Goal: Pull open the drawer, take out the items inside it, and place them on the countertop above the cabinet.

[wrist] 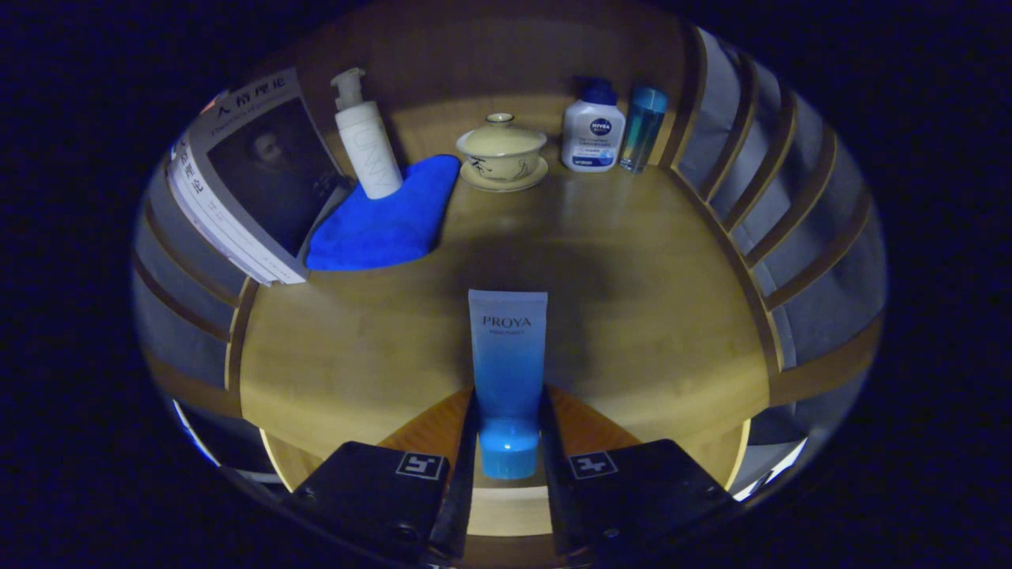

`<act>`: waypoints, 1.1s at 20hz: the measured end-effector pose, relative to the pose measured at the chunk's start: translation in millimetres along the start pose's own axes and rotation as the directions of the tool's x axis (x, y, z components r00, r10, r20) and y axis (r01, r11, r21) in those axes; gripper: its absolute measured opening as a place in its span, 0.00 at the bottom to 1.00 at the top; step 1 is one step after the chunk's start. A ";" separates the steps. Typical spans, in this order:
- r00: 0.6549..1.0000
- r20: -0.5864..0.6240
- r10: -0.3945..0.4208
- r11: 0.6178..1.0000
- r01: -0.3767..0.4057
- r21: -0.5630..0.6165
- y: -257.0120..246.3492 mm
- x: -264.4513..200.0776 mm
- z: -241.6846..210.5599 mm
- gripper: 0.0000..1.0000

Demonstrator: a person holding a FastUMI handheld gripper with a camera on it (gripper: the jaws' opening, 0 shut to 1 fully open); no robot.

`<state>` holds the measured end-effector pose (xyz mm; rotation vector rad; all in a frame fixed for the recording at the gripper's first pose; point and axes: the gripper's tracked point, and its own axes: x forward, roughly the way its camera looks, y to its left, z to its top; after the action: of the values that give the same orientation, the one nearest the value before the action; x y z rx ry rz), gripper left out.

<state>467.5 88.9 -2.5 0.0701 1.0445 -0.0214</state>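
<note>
1. The claw [508, 442] is pinched on the blue tube [507, 371], both fingers pressed against its lower body beside the cap.
2. The tube is held cap toward the camera, crimped end pointing out over the bench [632, 316]; the low grip probably leaves the body free for laying down.
3. Bare wood is seen ahead of the tube, judged the intended set-down spot.
4. At the back are ranged a book [245, 174], pump bottle [365, 142] on a blue cloth [379, 225], lidded cup [501, 152], white bottle [593, 130], and blue tumbler [642, 126], apparently kept clear of the landing area.
</note>
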 end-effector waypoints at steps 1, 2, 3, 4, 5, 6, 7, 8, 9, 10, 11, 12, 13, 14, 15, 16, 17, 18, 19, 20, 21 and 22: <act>1.000 0.008 0.000 1.000 0.000 -0.002 -0.3 0.9 -0.5 0.49; 1.000 0.015 0.002 1.000 -0.001 -0.006 0.0 1.1 0.1 0.50; 1.000 0.022 0.000 1.000 0.001 -0.010 -0.3 1.3 -0.8 0.51; 1.000 0.030 -0.010 1.000 0.010 -0.007 -2.1 -0.9 -0.6 0.52; 0.999 0.040 -0.020 1.000 0.021 -0.011 -3.3 -1.0 -0.5 0.53; 0.998 0.060 -0.023 1.000 0.024 -0.015 -3.8 -4.0 2.3 0.54; 0.996 0.081 -0.026 0.999 0.027 -0.016 -4.4 -8.2 4.6 0.55; 0.995 0.097 -0.022 1.000 0.024 -0.017 -2.9 -13.3 5.7 0.57; 0.994 0.112 -0.013 1.000 0.016 -0.022 -0.4 -19.9 5.0 0.58; 0.991 0.135 -0.004 1.000 0.007 -0.029 1.7 -27.4 6.5 0.60; 0.987 0.159 0.003 0.999 0.003 -0.037 3.3 -34.6 7.5 0.61; 0.984 0.180 0.006 0.999 0.003 -0.046 4.4 -42.4 6.8 0.62; 0.980 0.198 0.018 0.998 -0.007 -0.057 6.5 -48.7 4.4 0.64; 0.977 0.211 0.032 0.998 -0.019 -0.064 9.7 -54.0 0.4 0.64; 0.973 0.228 0.046 0.997 -0.030 -0.072 12.5 -61.4 -4.2 0.65; 0.963 0.261 0.064 0.996 -0.044 -0.081 15.1 -68.3 -7.1 0.66; 0.952 0.297 0.071 0.995 -0.046 -0.090 15.8 -75.3 -10.0 0.68; 0.940 0.334 0.072 0.995 -0.043 -0.093 13.3 -82.2 -14.1 0.69; 0.924 0.369 0.097 0.993 -0.066 -0.096 16.3 -90.0 -20.4 0.70; 0.908 0.400 0.124 0.991 -0.091 -0.100 19.8 -99.4 -28.1 0.70; 0.895 0.427 0.129 0.990 -0.094 -0.104 16.1 -107.4 -35.0 0.69; 0.873 0.468 0.136 0.989 -0.093 -0.113 13.4 -120.1 -40.7 0.72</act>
<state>372.7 103.1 81.6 0.0440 0.5444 0.1110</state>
